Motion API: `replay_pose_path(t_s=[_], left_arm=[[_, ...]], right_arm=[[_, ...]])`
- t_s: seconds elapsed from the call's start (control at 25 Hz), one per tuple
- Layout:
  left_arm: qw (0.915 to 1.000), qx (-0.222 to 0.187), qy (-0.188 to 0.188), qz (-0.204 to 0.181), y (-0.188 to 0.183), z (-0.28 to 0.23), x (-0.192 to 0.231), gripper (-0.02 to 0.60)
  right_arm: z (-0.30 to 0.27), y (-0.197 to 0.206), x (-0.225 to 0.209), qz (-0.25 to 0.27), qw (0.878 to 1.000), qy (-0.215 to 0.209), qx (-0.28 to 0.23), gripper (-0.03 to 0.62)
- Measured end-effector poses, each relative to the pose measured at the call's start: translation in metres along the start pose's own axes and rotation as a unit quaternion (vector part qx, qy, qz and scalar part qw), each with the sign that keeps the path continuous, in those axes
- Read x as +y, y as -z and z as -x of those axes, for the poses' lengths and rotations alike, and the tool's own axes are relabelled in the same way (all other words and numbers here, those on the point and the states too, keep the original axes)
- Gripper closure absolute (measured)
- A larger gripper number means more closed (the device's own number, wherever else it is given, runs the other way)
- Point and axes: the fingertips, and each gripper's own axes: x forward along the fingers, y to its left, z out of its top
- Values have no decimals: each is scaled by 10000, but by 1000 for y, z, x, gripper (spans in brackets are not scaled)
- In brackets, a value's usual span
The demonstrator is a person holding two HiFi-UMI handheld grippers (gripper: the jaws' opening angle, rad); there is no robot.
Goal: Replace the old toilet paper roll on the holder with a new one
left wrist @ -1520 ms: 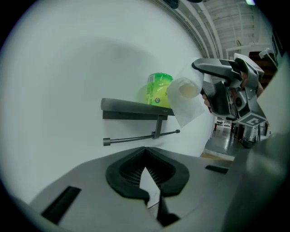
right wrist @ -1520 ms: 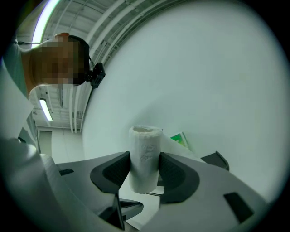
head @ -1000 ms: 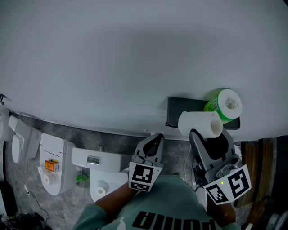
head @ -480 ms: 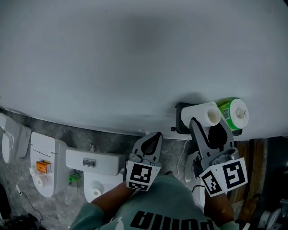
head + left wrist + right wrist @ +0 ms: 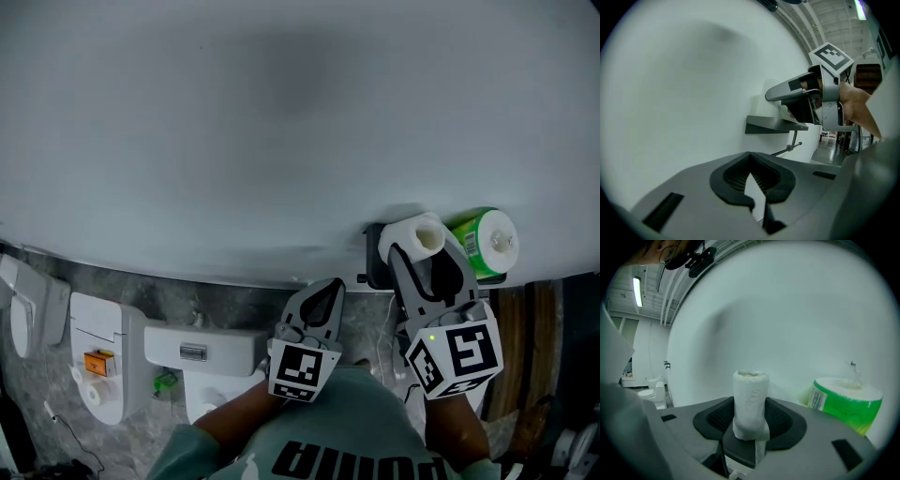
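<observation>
The right gripper (image 5: pixel 751 417) pinches the old roll (image 5: pixel 750 394) upright, likely to park it by the new roll (image 5: pixel 846 401) just right of its fingers (image 5: pixel 712 420). The left gripper (image 5: pixel 752 180) is closed, empty

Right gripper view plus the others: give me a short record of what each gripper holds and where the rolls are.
right gripper: shut on the thin white roll
left gripper: shut, nothing between the jaws
green-wrapped roll: resting on the dark shelf, beside the held roll
holder bar: bare, under the shelf
</observation>
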Motion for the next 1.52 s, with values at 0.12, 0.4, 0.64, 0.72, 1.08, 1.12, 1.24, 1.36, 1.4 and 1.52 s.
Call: replay_pose_path(t_s=[0.12,0.4,0.64,0.72,1.08,1.12,1.24,1.36,1.4,1.52], left_arm=[[10000,12,18,-50,-2,1,-2,577],[9999,32,7,-138,-4,6,-10,577],[9998,35,6,-188,-4,8,-27,577],[9998,33,16,-211,-5,9,-34,577],[9990,-33,210,-384,-16,7,-77,577],[9989,-52,241,-410,-18,6,-82,577],[9982,-105,335,-486,-26,3,-99,577],[9975,-128,423,-553,-31,0,-113,577],[9973,-119,448,-572,-32,-2,-118,577],[9968,-86,512,-611,-33,-8,-130,577]], right_arm=[[-1,-1,2,53,10000,1,-20,385],[6,-3,7,-13,9997,-133,-183,381],[19,-8,9,1,9988,-316,-381,362],[26,-11,11,48,9982,-415,-436,358],[84,-33,-9,170,9945,-207,-1011,358],[90,-36,-15,187,9939,-133,-1074,358],[106,-39,-35,206,9925,125,-1201,358],[118,-41,-56,157,9910,349,-1286,358],[121,-41,-62,143,9905,416,-1306,356],[125,-36,-79,113,9904,540,-1267,322]])
